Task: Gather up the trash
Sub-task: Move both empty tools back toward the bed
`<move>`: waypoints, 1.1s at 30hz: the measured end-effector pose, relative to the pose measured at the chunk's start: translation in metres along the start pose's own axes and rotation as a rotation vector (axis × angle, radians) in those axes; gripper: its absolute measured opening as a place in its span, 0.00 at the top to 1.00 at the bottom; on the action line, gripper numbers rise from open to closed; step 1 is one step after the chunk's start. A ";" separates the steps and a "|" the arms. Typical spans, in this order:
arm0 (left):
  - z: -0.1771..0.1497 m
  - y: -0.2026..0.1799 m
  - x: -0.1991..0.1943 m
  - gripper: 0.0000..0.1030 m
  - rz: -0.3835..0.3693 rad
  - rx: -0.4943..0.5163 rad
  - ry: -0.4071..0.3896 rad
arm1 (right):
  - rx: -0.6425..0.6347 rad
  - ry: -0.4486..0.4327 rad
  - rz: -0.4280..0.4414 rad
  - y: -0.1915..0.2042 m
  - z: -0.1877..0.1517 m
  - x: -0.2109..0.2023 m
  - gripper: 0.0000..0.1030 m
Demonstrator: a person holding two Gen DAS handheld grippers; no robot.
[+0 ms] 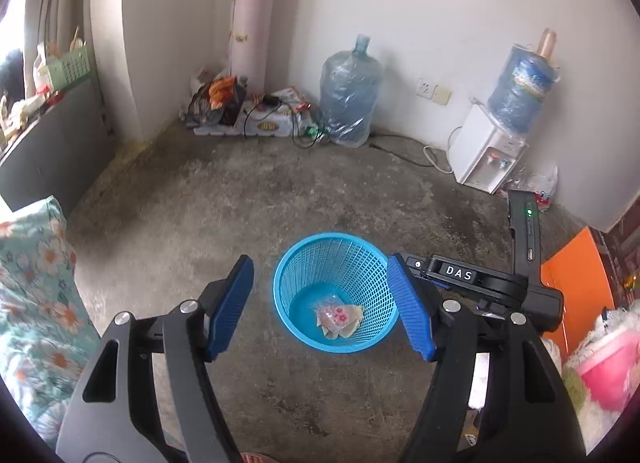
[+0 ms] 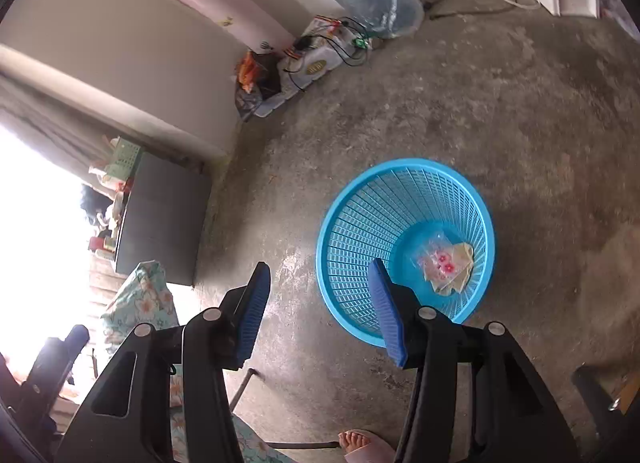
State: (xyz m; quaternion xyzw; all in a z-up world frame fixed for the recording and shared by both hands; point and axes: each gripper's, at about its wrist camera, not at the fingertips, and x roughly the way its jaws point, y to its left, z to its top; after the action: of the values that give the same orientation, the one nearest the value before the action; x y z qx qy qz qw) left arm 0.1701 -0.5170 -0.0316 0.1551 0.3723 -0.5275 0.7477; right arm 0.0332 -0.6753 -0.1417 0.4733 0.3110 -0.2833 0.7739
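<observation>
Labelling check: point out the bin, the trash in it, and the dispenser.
bin [image 1: 320,263]: left wrist view, inside of the mesh wall.
trash [image 2: 444,263]: right wrist view, middle of the clear wrapper.
dispenser [image 1: 480,155]: left wrist view, white front face.

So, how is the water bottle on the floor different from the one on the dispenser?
The floor bottle stands neck up; the dispenser bottle is inverted, neck down. The floor bottle rests on the concrete beside the cluttered corner; the dispenser bottle sits raised on the white dispenser. Both are large, blue and wrapped in clear plastic.
</observation>
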 end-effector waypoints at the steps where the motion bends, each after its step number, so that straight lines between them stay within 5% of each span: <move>1: 0.001 0.000 -0.024 0.37 -0.014 0.026 -0.027 | -0.054 -0.016 0.002 0.016 -0.001 -0.015 0.51; 5: -0.010 0.020 -0.123 0.37 -0.043 0.044 -0.057 | -0.288 -0.110 0.066 0.084 -0.018 -0.079 0.33; 9: -0.041 0.062 -0.224 0.37 0.050 -0.015 -0.079 | -0.563 -0.207 0.060 0.149 -0.051 -0.122 0.07; 14: -0.098 0.132 -0.362 0.33 0.244 -0.187 -0.196 | -0.753 -0.250 0.093 0.217 -0.093 -0.149 0.06; 20: -0.186 0.211 -0.489 0.31 0.401 -0.506 -0.350 | -0.839 -0.138 0.371 0.300 -0.142 -0.194 0.06; 25: -0.256 0.256 -0.522 0.31 0.286 -0.746 -0.375 | -0.884 0.024 0.559 0.363 -0.193 -0.203 0.06; 33: -0.318 0.305 -0.492 0.32 0.108 -0.923 -0.332 | -1.140 0.192 0.590 0.455 -0.303 -0.168 0.10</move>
State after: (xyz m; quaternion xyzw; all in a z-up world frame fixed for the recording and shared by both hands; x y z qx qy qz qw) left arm 0.2393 0.1337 0.0589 -0.2594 0.4342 -0.2855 0.8141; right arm 0.1934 -0.1976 0.1281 0.0773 0.3372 0.1944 0.9179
